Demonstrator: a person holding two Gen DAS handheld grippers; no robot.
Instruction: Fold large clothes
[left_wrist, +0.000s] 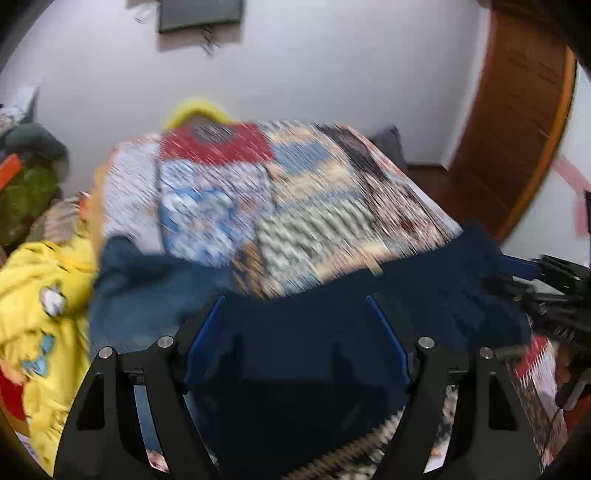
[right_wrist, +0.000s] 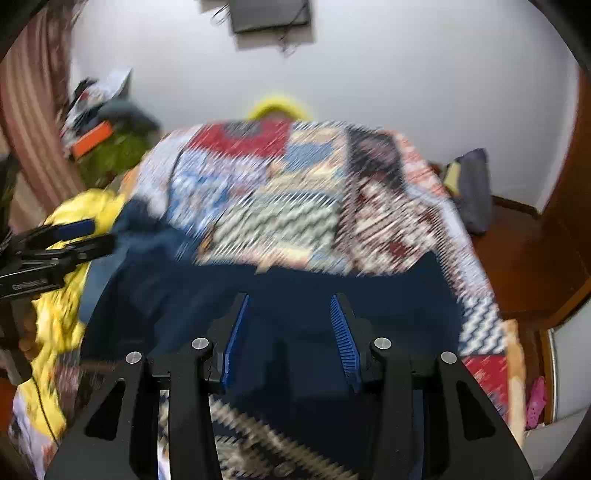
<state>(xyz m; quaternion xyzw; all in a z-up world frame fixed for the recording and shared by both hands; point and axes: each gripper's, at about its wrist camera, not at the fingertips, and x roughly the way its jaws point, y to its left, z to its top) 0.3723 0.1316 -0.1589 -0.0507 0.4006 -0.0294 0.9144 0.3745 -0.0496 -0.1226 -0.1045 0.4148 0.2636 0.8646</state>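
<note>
Both grippers (left_wrist: 295, 302) (right_wrist: 289, 301) gape over navy garment (left_wrist: 295, 354); yellow clothing (left_wrist: 44, 295) crowds the patchwork quilt (left_wrist: 295, 192).

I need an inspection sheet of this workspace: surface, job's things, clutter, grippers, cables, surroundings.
Surface: bed with patchwork quilt.
Job's things: navy garment spread at the near edge.
Clutter: yellow garment at the left; green bundle beyond it.
Grippers: left gripper open over the navy cloth; right gripper open, also over it.
Cables: wires dangle under the wall screen.
Surroundings: white wall, wooden door.
</note>
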